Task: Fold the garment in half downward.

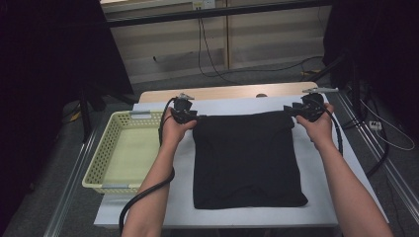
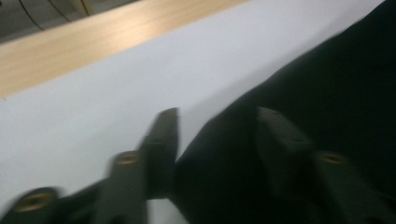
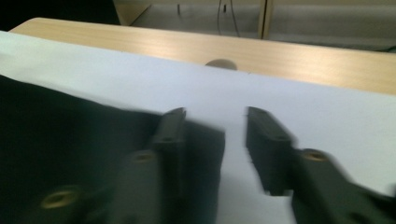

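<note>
open tools (image 1: 200,117) (image 1: 289,109), black cloth (image 1: 245,158) corners

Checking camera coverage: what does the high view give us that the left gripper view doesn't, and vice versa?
High view alone: the yellow basket left of the cloth, both forearms, the right claw at the cloth's far right corner, and the folded black cloth whole. Left gripper view alone: the left claw close up, jaws apart astride the cloth's corner. Both: black cloth, white table cover, wooden table edge.

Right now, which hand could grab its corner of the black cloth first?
Probably left: the left gripper has its open jaws around the black cloth corner; the right gripper, also open, has the corner edge between its jaws.
</note>
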A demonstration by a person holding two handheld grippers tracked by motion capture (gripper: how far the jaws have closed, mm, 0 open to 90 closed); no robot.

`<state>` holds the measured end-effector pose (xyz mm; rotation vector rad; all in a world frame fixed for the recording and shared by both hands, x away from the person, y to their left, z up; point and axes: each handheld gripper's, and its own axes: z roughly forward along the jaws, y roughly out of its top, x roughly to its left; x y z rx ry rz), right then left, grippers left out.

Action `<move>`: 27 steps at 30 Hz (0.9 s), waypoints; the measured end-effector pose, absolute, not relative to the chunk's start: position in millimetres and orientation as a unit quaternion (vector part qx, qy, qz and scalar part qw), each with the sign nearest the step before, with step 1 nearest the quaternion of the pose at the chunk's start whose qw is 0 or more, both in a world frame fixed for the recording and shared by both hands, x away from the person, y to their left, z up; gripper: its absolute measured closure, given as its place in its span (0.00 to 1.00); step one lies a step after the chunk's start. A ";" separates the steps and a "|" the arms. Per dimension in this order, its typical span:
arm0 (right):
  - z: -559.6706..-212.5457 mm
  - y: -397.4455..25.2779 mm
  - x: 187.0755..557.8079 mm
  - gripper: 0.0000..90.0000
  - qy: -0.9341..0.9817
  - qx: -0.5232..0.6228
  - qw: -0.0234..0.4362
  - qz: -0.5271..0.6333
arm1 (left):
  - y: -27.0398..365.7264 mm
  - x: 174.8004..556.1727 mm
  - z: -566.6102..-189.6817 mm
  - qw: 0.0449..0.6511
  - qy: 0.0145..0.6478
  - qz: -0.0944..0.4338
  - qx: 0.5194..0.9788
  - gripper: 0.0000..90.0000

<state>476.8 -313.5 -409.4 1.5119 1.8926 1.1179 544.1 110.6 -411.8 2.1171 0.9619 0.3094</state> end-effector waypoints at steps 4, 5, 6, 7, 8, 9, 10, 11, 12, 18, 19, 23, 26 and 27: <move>-412.6 -309.0 462.7 0.47 0.712 0.540 0.227 0.386 | 105.8 530.4 -417.3 0.398 0.378 0.103 0.830 0.36; -414.0 -307.9 456.6 0.46 0.719 0.533 0.229 0.384 | 104.2 525.2 -418.7 0.401 0.379 0.097 0.828 0.35; -415.5 -306.7 450.2 0.45 0.724 0.529 0.225 0.381 | 103.2 520.0 -419.9 0.402 0.377 0.091 0.829 0.34; -417.0 -305.6 443.1 0.44 0.728 0.527 0.222 0.378 | 101.6 514.2 -421.1 0.401 0.376 0.092 0.830 0.33; -418.8 -304.3 435.5 0.43 0.730 0.527 0.217 0.377 | 101.0 508.4 -421.8 0.398 0.370 0.090 0.834 0.32; -420.7 -303.5 427.7 0.43 0.731 0.526 0.209 0.382 | 100.9 502.7 -422.8 0.399 0.368 0.087 0.835 0.31; -422.4 -302.8 418.9 0.43 0.728 0.527 0.205 0.387 | 101.1 497.0 -423.4 0.396 0.364 0.089 0.838 0.31; -424.2 -301.5 410.2 0.43 0.728 0.526 0.205 0.389 | 101.4 490.9 -424.1 0.395 0.361 0.087 0.841 0.30; -425.3 -299.5 401.3 0.42 0.734 0.525 0.203 0.382 | 101.9 484.6 -425.2 0.397 0.362 0.085 0.839 0.30; -429.9 -285.2 351.1 0.41 0.752 0.491 0.219 0.381 | 104.5 448.0 -426.4 0.389 0.333 0.082 0.855 0.29; -431.6 -283.6 344.2 0.41 0.754 0.487 0.219 0.382 | 104.4 442.6 -426.4 0.390 0.330 0.082 0.856 0.29; -441.0 -280.9 322.8 0.42 0.750 0.493 0.219 0.384 | 105.2 422.1 -426.8 0.389 0.318 0.082 0.861 0.30; -444.4 -279.3 310.6 0.42 0.751 0.495 0.217 0.381 | 109.5 408.7 -427.0 0.394 0.309 0.068 0.863 0.30; -444.7 -278.8 306.9 0.42 0.751 0.494 0.215 0.382 | 110.6 403.8 -427.6 0.398 0.310 0.073 0.860 0.30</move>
